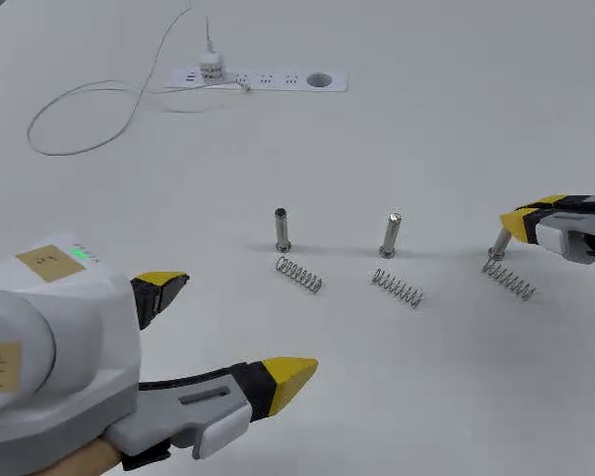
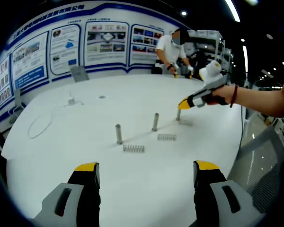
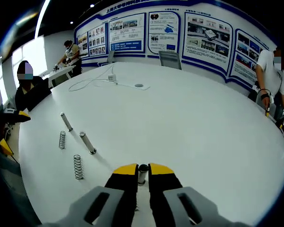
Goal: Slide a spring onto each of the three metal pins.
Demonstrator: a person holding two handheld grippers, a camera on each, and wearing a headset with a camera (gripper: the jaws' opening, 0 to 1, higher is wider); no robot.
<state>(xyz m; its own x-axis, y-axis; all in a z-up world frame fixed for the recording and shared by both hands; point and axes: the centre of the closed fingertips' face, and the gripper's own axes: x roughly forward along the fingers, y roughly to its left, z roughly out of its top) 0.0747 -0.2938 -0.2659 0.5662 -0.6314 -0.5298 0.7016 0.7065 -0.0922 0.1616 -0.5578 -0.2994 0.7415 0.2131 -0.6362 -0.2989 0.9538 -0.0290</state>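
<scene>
The left gripper (image 1: 238, 325) hovers over the near left of the white surface (image 1: 426, 129). Its yellow-tipped jaws are spread wide with nothing between them.

Three short silver metal pins stand in a row across the middle of the surface: the left pin (image 1: 282, 230), the middle pin (image 1: 391, 235) and the right pin (image 1: 500, 243). The left and middle pins stand upright, and the right pin leans. Just on the near side of each pin a small coiled wire spring lies on its side: the left spring (image 1: 298, 275), the middle spring (image 1: 397, 288) and the right spring (image 1: 508, 281). None is on a pin.

The right gripper (image 1: 513, 226) is at the right edge, its jaws drawn narrow around the top of the right pin. In the right gripper view the pin's head (image 3: 142, 174) sits between the two yellow tips of that gripper (image 3: 143, 169).

At the far left lies a white power strip (image 1: 263, 78) with a white plug (image 1: 211, 67) in it, and a thin white cable (image 1: 89, 109) loops beside it.
</scene>
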